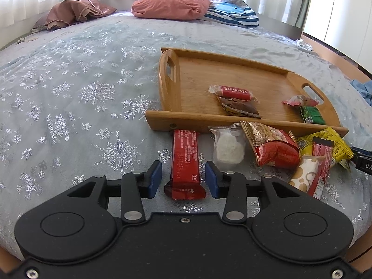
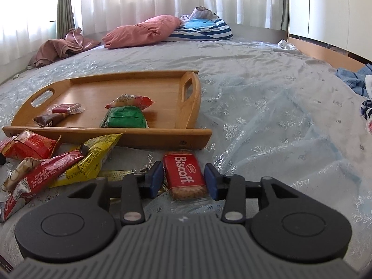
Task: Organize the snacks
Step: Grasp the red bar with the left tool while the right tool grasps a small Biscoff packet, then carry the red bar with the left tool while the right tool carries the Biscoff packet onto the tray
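A wooden tray (image 1: 274,79) lies on the bed and holds a Biscoff pack (image 1: 233,92), a brown wrapper (image 1: 239,108), a pink pack (image 1: 300,100) and a green pack (image 1: 312,115). My left gripper (image 1: 183,179) is open around the near end of a long red bar (image 1: 185,162) lying on the bedspread. My right gripper (image 2: 183,177) is open around a red Biscoff pack (image 2: 184,176) just in front of the tray (image 2: 193,137). Neither pair of jaws touches its snack.
Loose snacks lie by the tray's front edge: a clear white-candy bag (image 1: 229,150), a red-gold bag (image 1: 272,146), a yellow bag (image 1: 334,144) and a red-white bar (image 2: 39,174). Pillows (image 1: 172,5) and clothes (image 1: 74,11) lie at the far end of the bed.
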`<state>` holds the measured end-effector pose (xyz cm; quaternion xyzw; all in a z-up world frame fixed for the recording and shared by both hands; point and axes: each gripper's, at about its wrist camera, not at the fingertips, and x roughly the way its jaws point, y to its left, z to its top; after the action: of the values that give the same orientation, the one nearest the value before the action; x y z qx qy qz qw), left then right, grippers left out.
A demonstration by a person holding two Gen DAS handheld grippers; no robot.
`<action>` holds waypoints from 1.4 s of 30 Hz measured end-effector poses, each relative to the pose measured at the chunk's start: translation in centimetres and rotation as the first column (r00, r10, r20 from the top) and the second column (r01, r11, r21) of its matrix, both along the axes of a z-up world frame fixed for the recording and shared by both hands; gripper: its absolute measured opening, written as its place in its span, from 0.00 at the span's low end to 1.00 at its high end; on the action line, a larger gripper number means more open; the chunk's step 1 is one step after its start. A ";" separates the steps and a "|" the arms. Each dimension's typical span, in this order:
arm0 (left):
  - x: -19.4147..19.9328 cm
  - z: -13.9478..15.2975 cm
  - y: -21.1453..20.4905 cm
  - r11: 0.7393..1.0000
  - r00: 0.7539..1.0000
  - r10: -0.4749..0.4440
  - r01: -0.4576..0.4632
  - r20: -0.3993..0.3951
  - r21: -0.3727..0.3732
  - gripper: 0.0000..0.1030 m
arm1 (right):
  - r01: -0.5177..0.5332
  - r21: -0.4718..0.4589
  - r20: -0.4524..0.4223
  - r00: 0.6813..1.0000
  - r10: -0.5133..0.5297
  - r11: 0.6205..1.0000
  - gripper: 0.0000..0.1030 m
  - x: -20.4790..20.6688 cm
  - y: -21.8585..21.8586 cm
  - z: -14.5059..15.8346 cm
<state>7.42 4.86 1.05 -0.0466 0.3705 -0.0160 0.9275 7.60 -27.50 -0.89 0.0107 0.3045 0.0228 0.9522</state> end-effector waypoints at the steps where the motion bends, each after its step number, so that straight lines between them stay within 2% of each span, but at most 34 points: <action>1: 0.0 0.1 0.0 1.000 1.000 0.002 -0.002 -0.001 0.002 0.23 | 0.004 0.002 0.001 1.000 -0.004 1.000 0.47 0.0 0.0 0.0; 4: -0.1 0.5 0.0 1.000 1.000 0.001 -0.001 -0.007 -0.012 0.22 | 0.010 -0.002 0.010 1.000 -0.010 1.000 0.38 0.0 0.3 0.0; 10: -0.7 1.4 -0.1 1.000 1.000 -0.009 0.009 0.007 -0.019 0.22 | 0.028 -0.025 0.019 0.999 -0.028 0.999 0.37 -0.6 1.0 0.5; 17: -1.6 2.8 -0.2 0.999 0.999 -0.014 0.015 0.041 -0.032 0.22 | 0.073 0.003 0.013 0.997 -0.073 0.997 0.34 -1.4 0.7 1.9; 28: -1.4 5.0 -0.6 0.999 0.995 -0.024 0.028 0.095 -0.033 0.22 | 0.082 0.026 0.060 0.995 -0.083 0.996 0.34 -2.3 0.6 4.0; 36: 1.6 6.1 -1.4 0.999 0.992 -0.036 0.040 0.119 -0.032 0.22 | 0.065 0.052 0.097 0.993 -0.069 0.997 0.34 -0.3 1.0 5.8; 42: 5.0 5.9 -2.0 0.999 0.994 -0.030 0.033 0.109 -0.028 0.22 | 0.057 0.029 0.078 0.995 -0.060 0.998 0.34 3.4 2.4 5.1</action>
<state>12.38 2.91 6.99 -0.0533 0.3199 -0.0387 0.9452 11.02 -25.06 4.16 0.0315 0.2661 -0.0006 0.9634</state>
